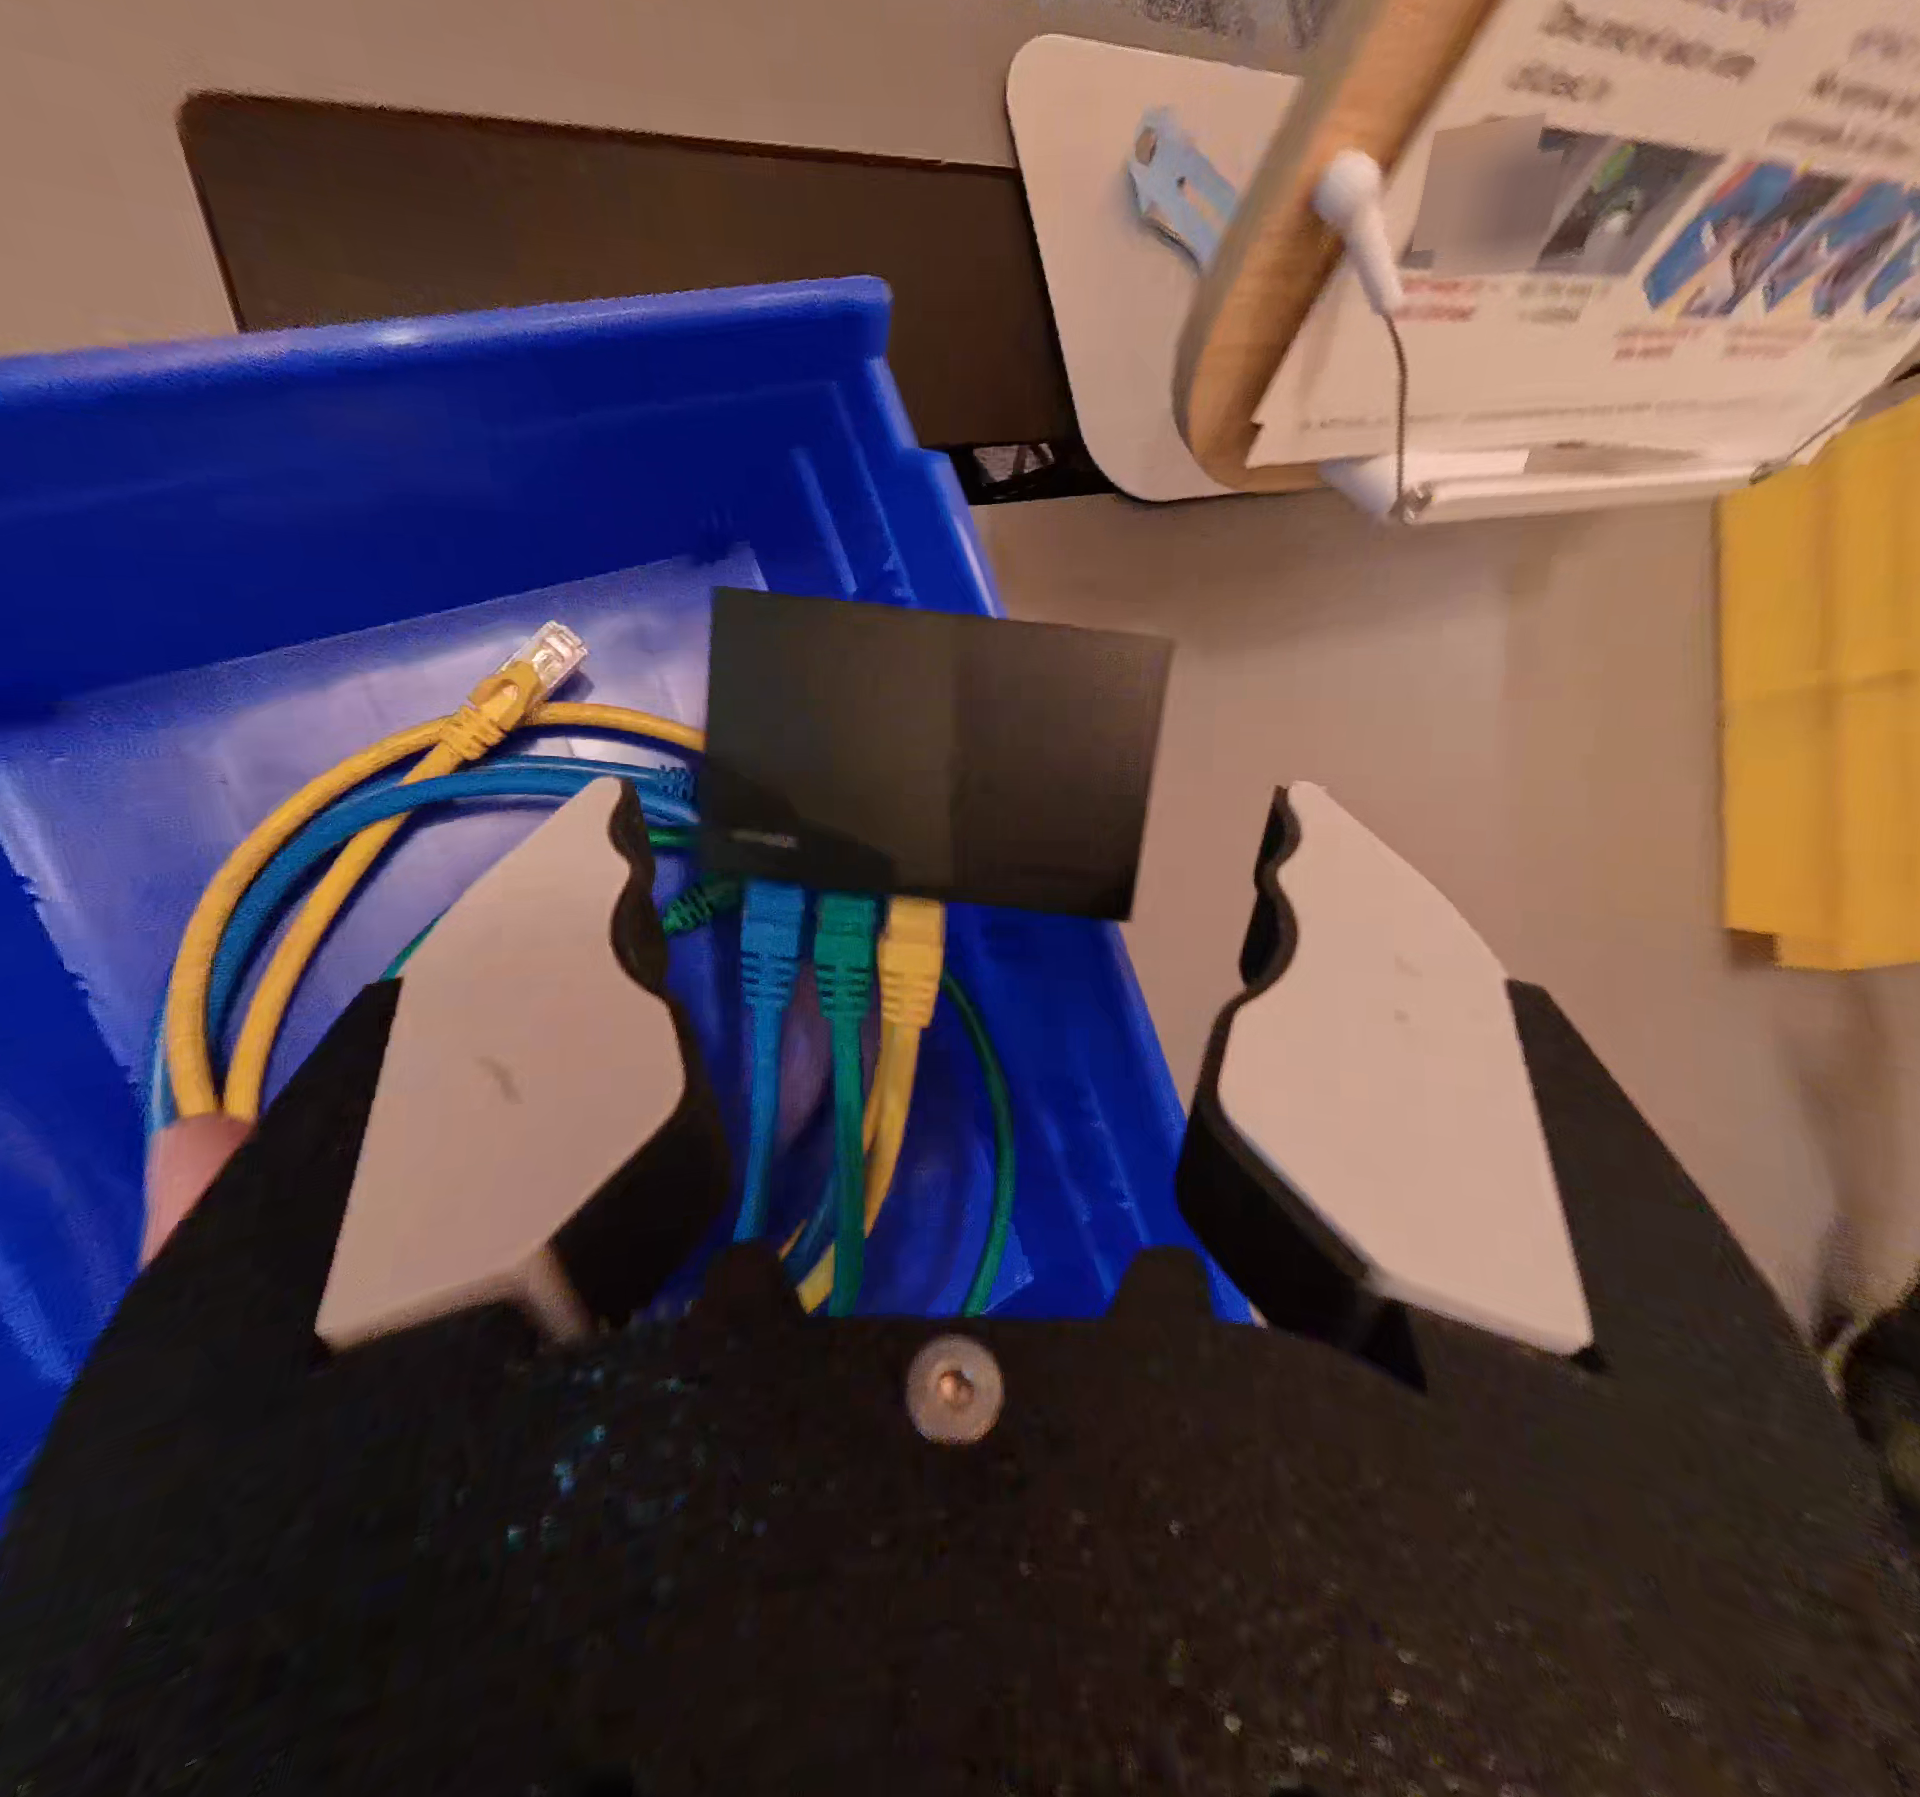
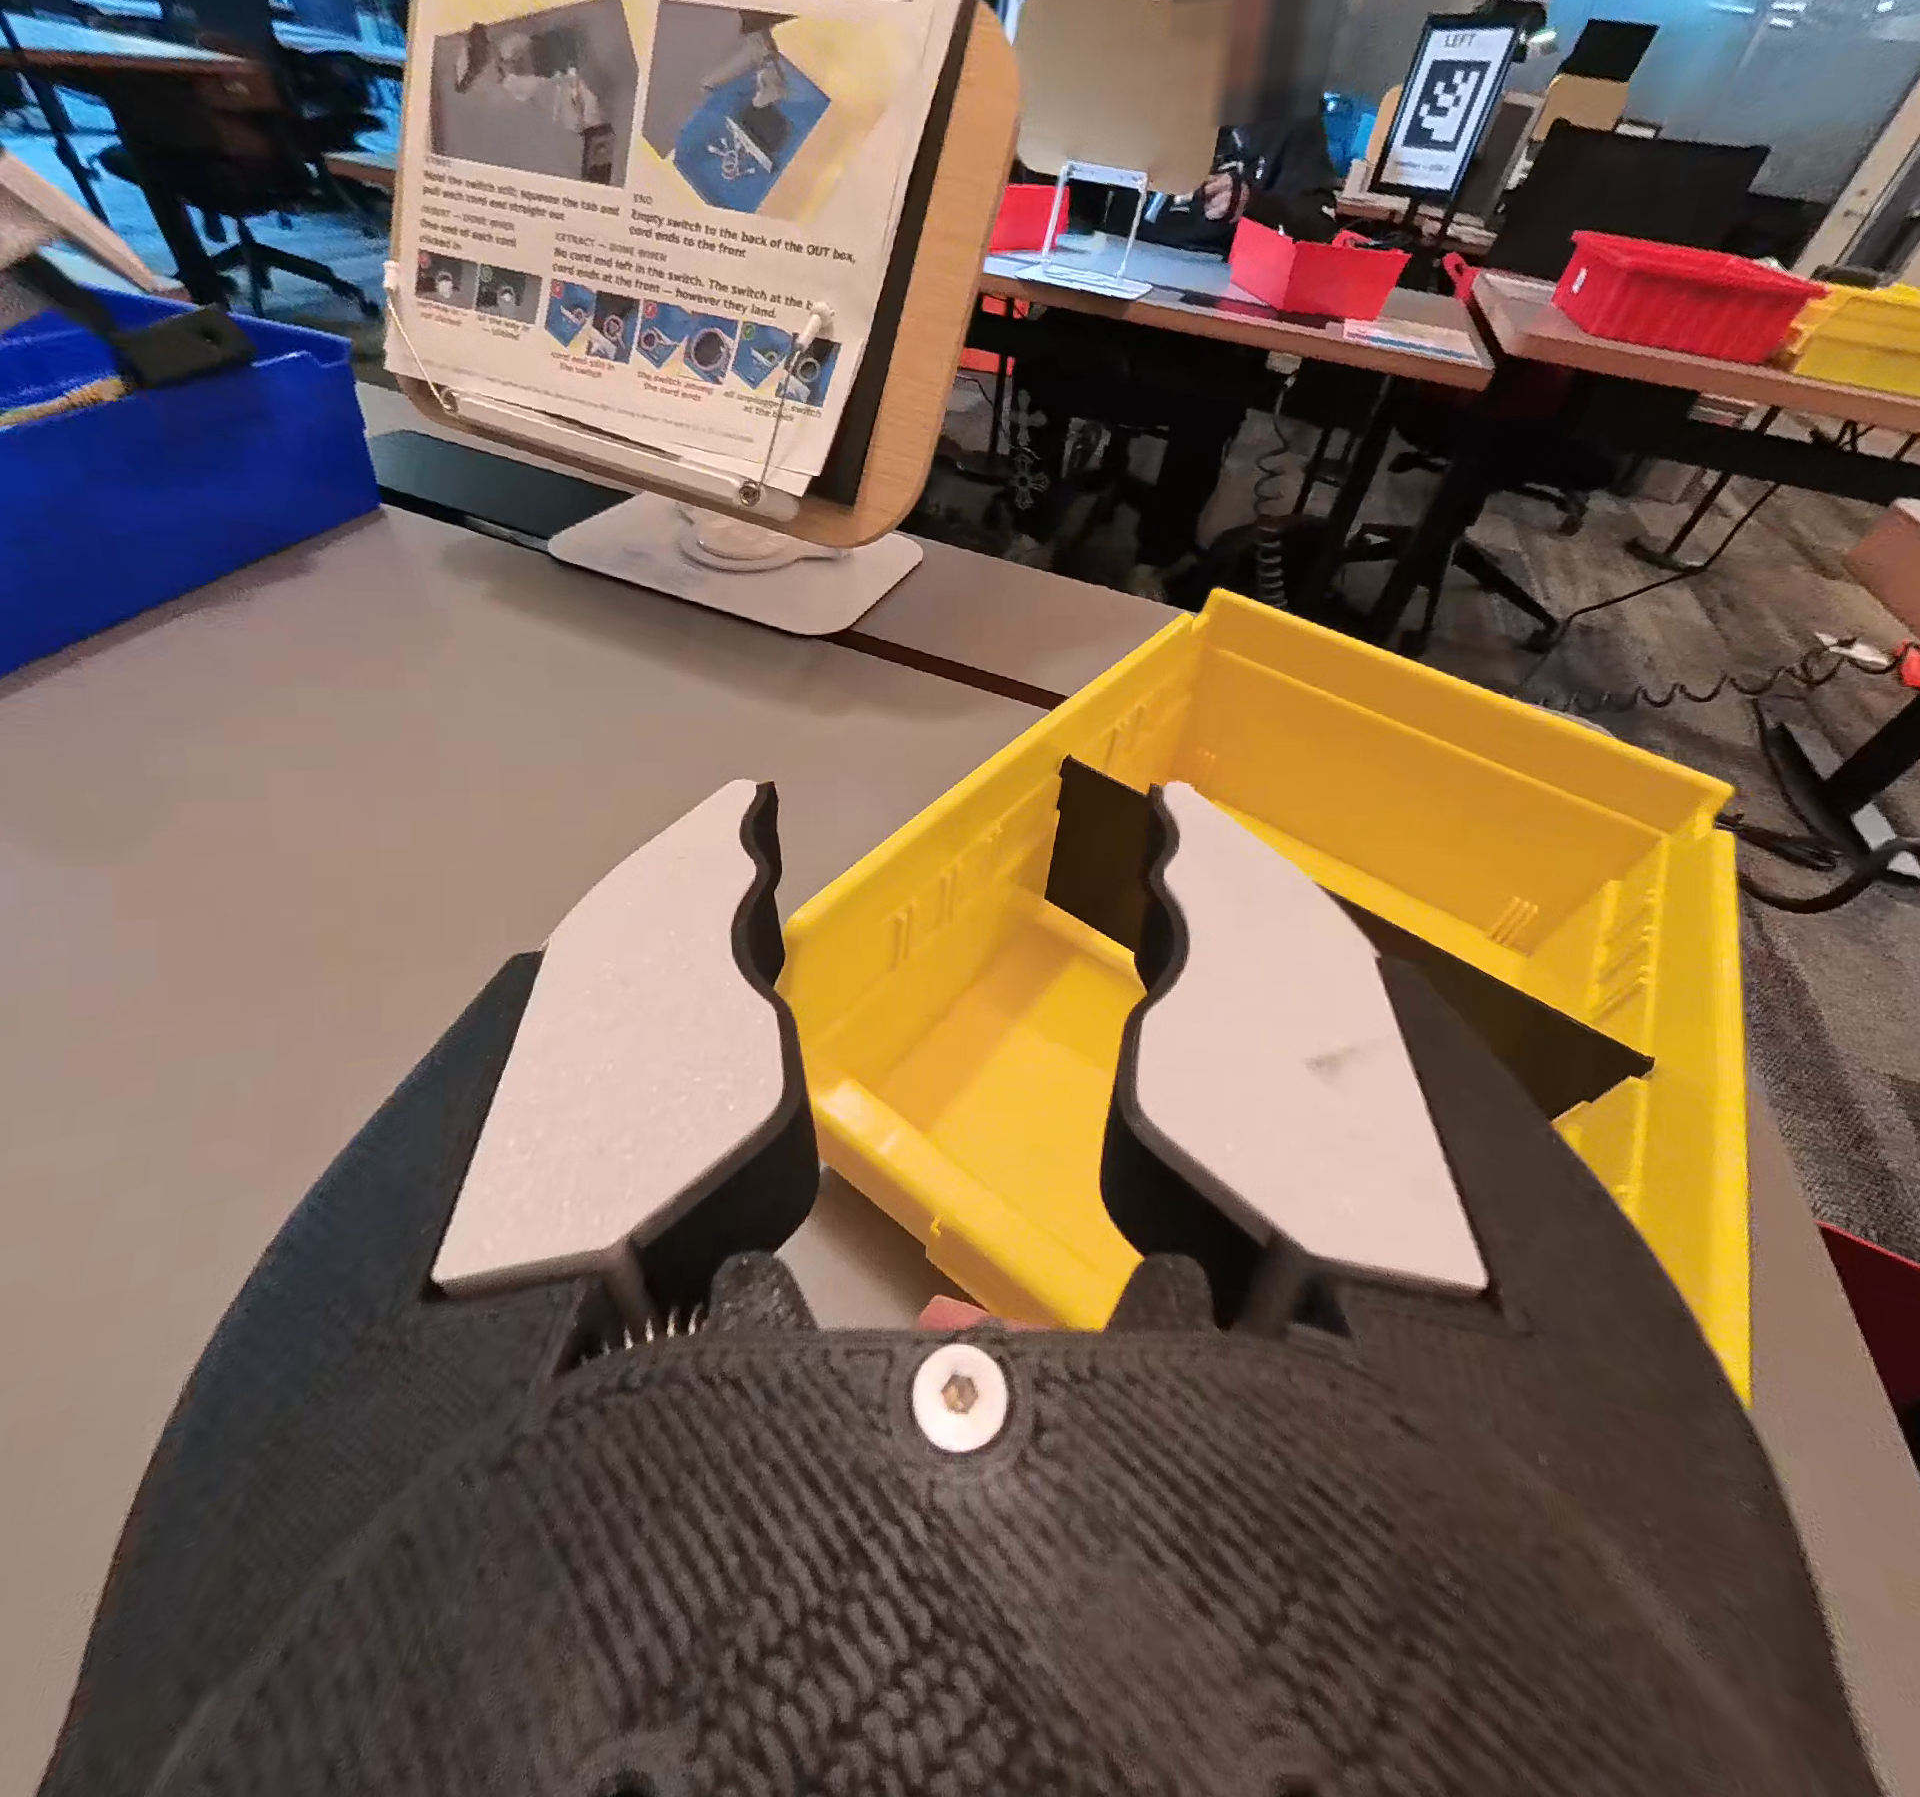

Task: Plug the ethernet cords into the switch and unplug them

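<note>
In the left wrist view a black switch (image 1: pixel 935 750) lies at the right side of a blue bin (image 1: pixel 312 500). A blue cord (image 1: pixel 771 937), a green cord (image 1: pixel 844 947) and a yellow cord (image 1: pixel 910 958) are plugged into its near edge. Their slack coils in the bin, and a loose yellow plug (image 1: pixel 520 682) lies at the back. My left gripper (image 1: pixel 951 802) is open and empty just above the switch, jaws wide on either side of it. My right gripper (image 2: pixel 961 802) is open and empty over a yellow bin (image 2: pixel 1455 812) that holds a black divider (image 2: pixel 1101 848).
An instruction sheet on a wooden stand (image 2: pixel 675 189) stands at the back of the grey table (image 2: pixel 364 760). The blue bin also shows at the left in the right wrist view (image 2: pixel 156 480). A yellow cloth (image 1: pixel 1818 708) lies to the right. Other tables with red bins (image 2: pixel 1683 293) stand behind.
</note>
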